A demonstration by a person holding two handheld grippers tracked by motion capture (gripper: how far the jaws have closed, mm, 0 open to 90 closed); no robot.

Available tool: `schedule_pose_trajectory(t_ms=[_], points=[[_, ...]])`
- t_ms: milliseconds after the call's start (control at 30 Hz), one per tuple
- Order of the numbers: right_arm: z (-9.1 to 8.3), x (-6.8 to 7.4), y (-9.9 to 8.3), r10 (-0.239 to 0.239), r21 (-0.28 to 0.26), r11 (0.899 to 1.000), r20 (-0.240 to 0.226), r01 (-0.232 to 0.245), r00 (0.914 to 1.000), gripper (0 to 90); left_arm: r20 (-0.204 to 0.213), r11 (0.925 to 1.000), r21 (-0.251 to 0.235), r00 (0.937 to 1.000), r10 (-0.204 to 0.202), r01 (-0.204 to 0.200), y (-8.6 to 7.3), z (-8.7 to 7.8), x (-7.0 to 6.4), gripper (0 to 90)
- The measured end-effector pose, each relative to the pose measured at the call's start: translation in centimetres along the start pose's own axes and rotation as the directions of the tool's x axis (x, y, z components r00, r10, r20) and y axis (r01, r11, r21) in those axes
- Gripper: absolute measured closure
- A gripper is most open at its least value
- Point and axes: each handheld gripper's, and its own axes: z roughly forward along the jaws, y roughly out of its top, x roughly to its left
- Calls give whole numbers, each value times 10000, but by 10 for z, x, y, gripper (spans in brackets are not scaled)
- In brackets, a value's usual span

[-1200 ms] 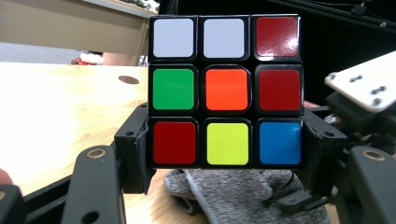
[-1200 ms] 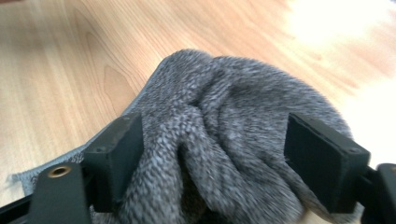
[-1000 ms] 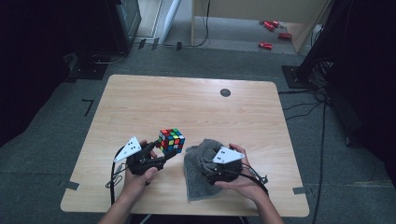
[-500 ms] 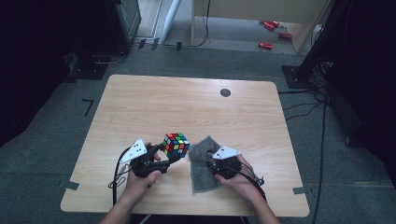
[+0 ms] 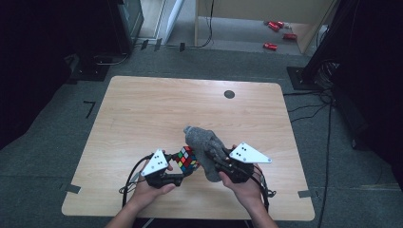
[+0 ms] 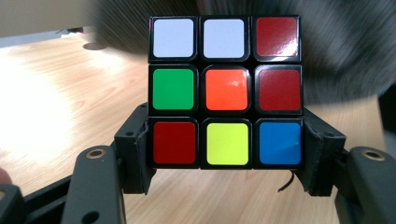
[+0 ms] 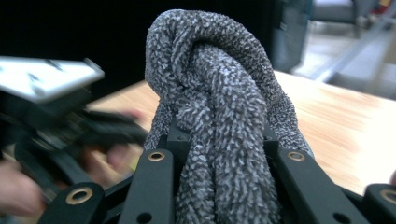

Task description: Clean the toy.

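Left gripper (image 5: 177, 176) fingers clamped on the puzzle cube (image 5: 187, 158) at its lower row, cube lifted off the counter (image 5: 142, 114), near the counter's 6 o'clock edge. Right gripper (image 5: 219, 167) fingers squeezed on a bunched grey cloth (image 5: 204, 145), which sticks up toward 11 o'clock and sits just at 3 o'clock of the cube, touching or nearly so. In the left gripper view the cube (image 6: 224, 91) shows an orange centre.
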Motion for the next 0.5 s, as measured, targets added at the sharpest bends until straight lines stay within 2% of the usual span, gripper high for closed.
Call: schedule_pose_trajectory(t_ms=[67,167,267,333,400,500], points=[[1,7,1,-17,-70,10000,-291,15,9996,694,-2,9990,118,9991,421,-421,1,4,-9,349],[10,9,-7,50,276,9996,-381,-40,9993,690,73,9986,-106,9987,513,-512,2,3,-15,349],[16,-1,-20,685,386,9970,-255,-674,9973,690,-65,9980,-106,9981,620,-621,2,1,-14,349],[19,-8,-26,628,645,9959,162,-637,9979,691,2,9982,-223,9984,557,-557,2,-2,-11,350],[20,-13,-30,858,748,9933,382,-884,9956,690,-1,9984,-406,9992,395,-394,3,-4,-9,350],[22,-20,-33,913,1052,9895,757,-990,9929,689,-10,9977,-592,9995,326,-326,4,-6,-7,350]])
